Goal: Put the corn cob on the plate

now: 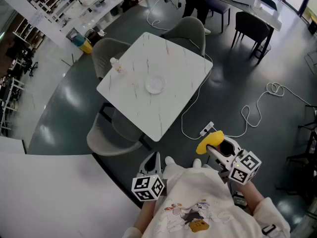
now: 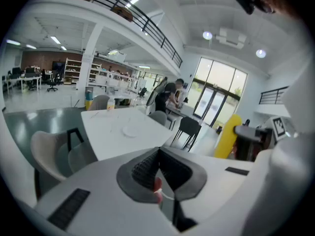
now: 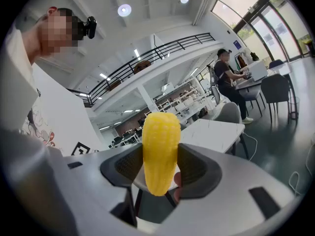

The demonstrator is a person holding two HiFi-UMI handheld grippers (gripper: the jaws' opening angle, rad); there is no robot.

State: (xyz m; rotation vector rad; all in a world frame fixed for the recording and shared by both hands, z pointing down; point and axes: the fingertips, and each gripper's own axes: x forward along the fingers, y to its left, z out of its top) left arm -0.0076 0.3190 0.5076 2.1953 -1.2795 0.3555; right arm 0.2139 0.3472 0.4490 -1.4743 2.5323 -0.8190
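Observation:
A yellow corn cob (image 3: 159, 151) stands upright between the jaws of my right gripper (image 3: 160, 168), which is shut on it. The head view has the same corn cob (image 1: 209, 142) in the right gripper (image 1: 218, 148), over the dark floor, short of the table. A small white plate (image 1: 154, 85) lies near the middle of the white marble table (image 1: 129, 98); the plate (image 2: 131, 130) also shows in the left gripper view. My left gripper (image 2: 157, 166) is shut, its jaws meeting with nothing between them, and sits low in front of my chest as the left gripper (image 1: 151, 165).
Grey chairs (image 1: 111, 138) stand around the table. A small bottle (image 1: 117, 65) stands near the table's far left corner. A white cable (image 1: 257, 110) and a power strip (image 1: 206, 129) lie on the floor to the right. Black chairs (image 1: 252, 29) and a person stand further back.

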